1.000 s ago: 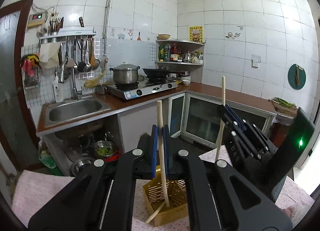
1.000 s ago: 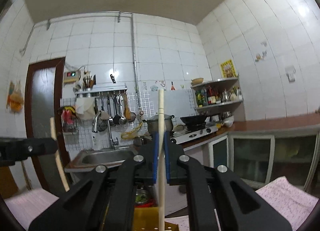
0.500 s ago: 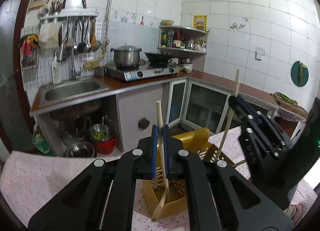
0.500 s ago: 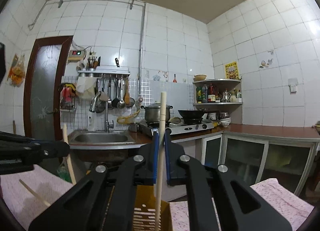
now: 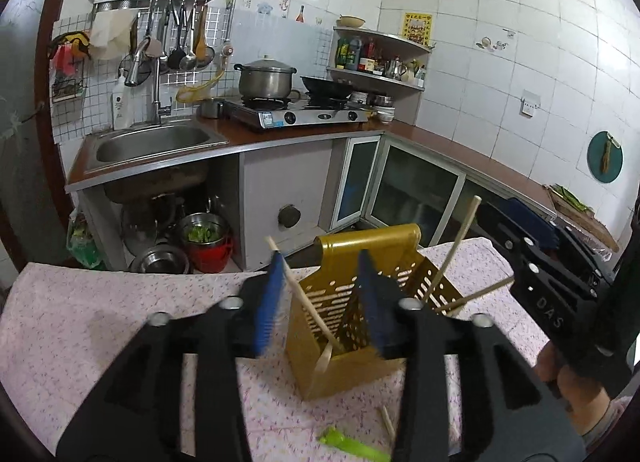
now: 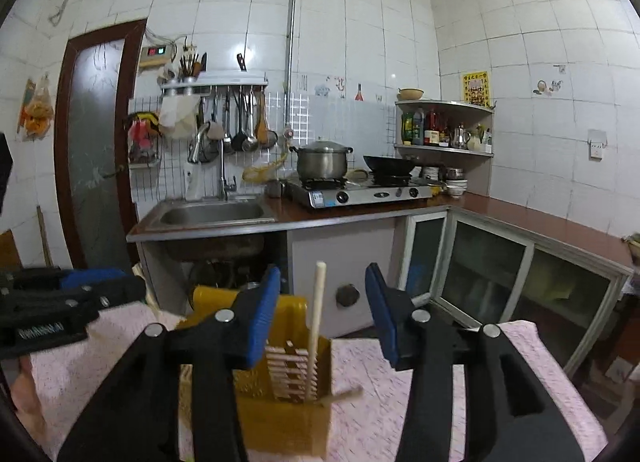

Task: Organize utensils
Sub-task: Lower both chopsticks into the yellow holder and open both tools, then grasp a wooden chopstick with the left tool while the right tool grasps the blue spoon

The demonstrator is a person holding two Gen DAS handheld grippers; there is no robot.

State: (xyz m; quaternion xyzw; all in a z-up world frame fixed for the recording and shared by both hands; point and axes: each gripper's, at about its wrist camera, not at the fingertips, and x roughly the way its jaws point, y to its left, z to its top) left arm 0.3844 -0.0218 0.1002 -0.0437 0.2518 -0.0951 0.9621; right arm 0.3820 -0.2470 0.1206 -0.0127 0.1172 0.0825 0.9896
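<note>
A yellow slotted utensil holder (image 5: pixel 360 326) stands on a table with a pink patterned cloth (image 5: pixel 100 322). Wooden chopsticks lean inside it: one (image 5: pixel 304 298) on its left, two (image 5: pixel 456 254) on its right. My left gripper (image 5: pixel 320 298) is open above the holder, its jaws on either side of it. In the right wrist view the holder (image 6: pixel 280 402) holds an upright chopstick (image 6: pixel 316 326), and my right gripper (image 6: pixel 322 310) is open around it without touching. The right gripper also shows in the left wrist view (image 5: pixel 536 262).
A green utensil (image 5: pixel 352 448) and a short wooden stick (image 5: pixel 387 428) lie on the cloth in front of the holder. Beyond the table are a sink counter (image 5: pixel 160 142), a stove with a pot (image 5: pixel 268 82) and cabinets (image 5: pixel 416 190).
Both grippers opened and let go of their chopsticks, which now rest in the yellow holder. The left wrist view tilted further down toward the table.
</note>
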